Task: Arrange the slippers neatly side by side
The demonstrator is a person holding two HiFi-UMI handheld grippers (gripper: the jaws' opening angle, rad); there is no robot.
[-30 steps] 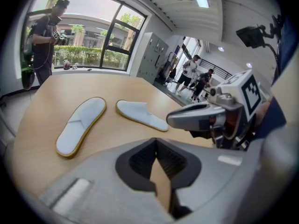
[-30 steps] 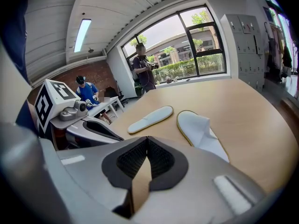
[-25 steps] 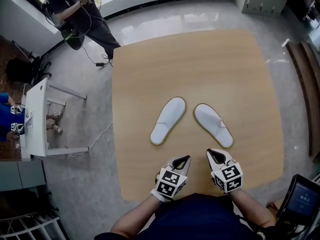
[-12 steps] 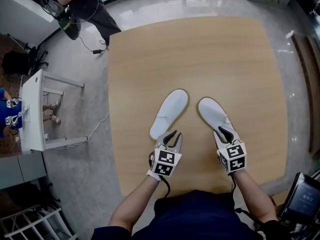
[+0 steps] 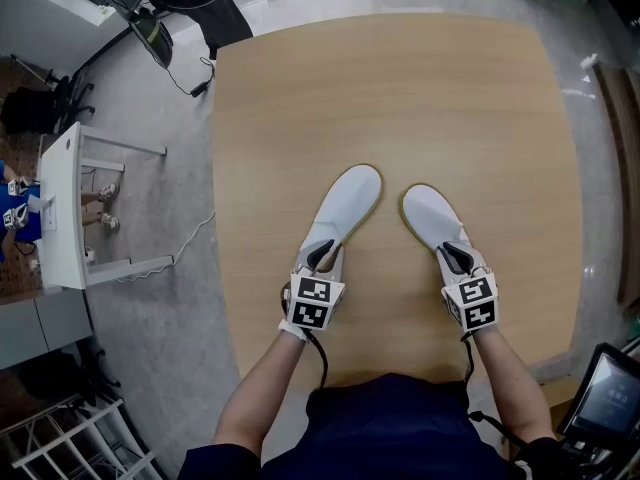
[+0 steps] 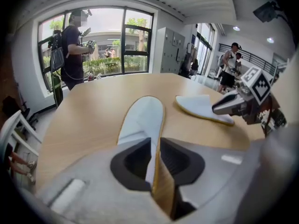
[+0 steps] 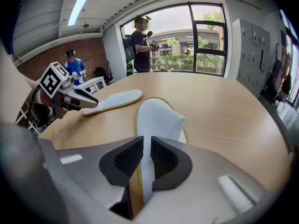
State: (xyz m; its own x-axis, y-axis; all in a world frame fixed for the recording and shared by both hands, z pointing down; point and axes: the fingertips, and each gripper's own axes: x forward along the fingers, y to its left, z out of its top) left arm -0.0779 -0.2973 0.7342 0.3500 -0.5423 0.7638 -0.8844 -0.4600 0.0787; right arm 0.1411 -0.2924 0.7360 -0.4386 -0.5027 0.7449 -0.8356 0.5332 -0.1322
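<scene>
On the wooden table [image 5: 400,88], the left gripper's [image 5: 322,256] jaws have just been opening. They sit a little apart around the near end of the left slipper [image 5: 347,200]. The right gripper [image 5: 457,258] is the same on the right slipper [image 5: 428,213].

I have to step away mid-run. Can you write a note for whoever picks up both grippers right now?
Left gripper: jaws have just been opening, narrowly apart around the near end of the left slipper.
Right gripper: the same on the right slipper.
Slippers: on the table in a V, far ends close, near ends apart.
Done: both grippers placed.
Left: grip, swing the slippers parallel, side by side.
</scene>
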